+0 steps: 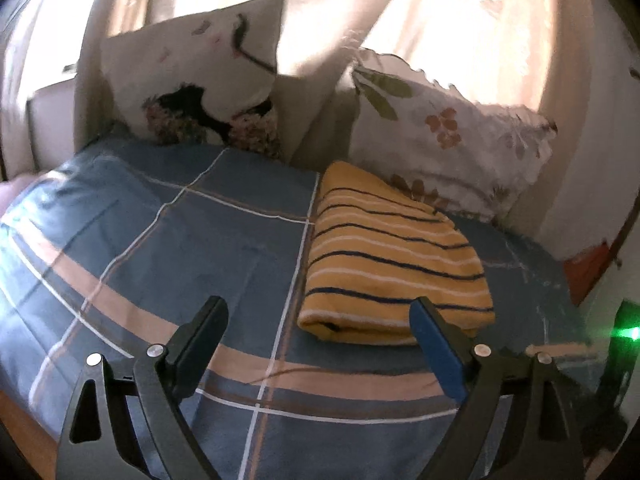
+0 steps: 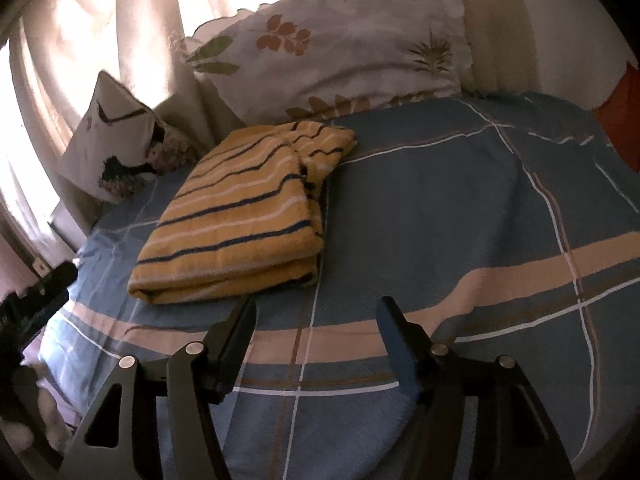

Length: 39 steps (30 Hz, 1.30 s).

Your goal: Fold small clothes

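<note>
A yellow garment with dark and white stripes (image 1: pixel 390 256) lies folded into a thick rectangle on the blue plaid bedspread (image 1: pixel 192 248). It also shows in the right wrist view (image 2: pixel 240 216), left of centre. My left gripper (image 1: pixel 318 308) is open and empty, just in front of the garment's near edge, its right finger overlapping the near right corner. My right gripper (image 2: pixel 318 308) is open and empty, above the bedspread (image 2: pixel 460 220), to the right of and nearer than the garment.
A floral pillow (image 1: pixel 444 140) leans behind the garment and a printed cushion (image 1: pixel 200 80) stands at the back left, both against pale curtains (image 1: pixel 460 20). The other gripper's body shows at the left edge of the right wrist view (image 2: pixel 36 304).
</note>
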{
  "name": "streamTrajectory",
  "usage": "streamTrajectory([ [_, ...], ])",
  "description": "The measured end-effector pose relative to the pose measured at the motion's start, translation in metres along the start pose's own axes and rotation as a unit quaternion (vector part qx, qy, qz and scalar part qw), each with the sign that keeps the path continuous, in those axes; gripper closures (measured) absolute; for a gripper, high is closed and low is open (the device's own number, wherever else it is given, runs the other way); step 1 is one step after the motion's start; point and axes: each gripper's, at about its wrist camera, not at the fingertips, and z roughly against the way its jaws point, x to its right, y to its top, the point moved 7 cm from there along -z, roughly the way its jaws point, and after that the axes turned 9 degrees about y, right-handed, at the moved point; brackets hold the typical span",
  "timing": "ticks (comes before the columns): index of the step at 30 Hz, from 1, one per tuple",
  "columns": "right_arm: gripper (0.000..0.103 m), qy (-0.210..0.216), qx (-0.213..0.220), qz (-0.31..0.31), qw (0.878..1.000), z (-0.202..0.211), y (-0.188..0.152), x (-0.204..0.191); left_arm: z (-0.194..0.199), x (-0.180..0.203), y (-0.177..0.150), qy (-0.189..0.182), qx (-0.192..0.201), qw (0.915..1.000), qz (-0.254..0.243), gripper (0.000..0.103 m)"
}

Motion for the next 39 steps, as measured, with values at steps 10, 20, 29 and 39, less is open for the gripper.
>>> streamTrajectory([
  [10,0.033,-0.008,0.001,0.024,1.0,-0.007,0.004,-0.011,0.034,-0.008,0.021,0.056,0.106,0.9926,-0.016,0.0],
  [20,0.032,-0.027,-0.013,0.032,0.999,-0.014,-0.001,-0.013,0.007,-0.01,0.007,0.073,0.035,0.996,-0.038,0.0],
  [29,0.03,-0.043,-0.031,0.047,0.998,-0.021,-0.006,-0.015,-0.011,-0.011,-0.013,0.079,-0.016,0.9955,-0.049,0.0],
  [39,0.029,-0.053,-0.04,0.044,0.997,-0.024,-0.006,-0.012,-0.021,-0.013,-0.025,0.073,-0.048,0.9948,-0.052,0.0],
])
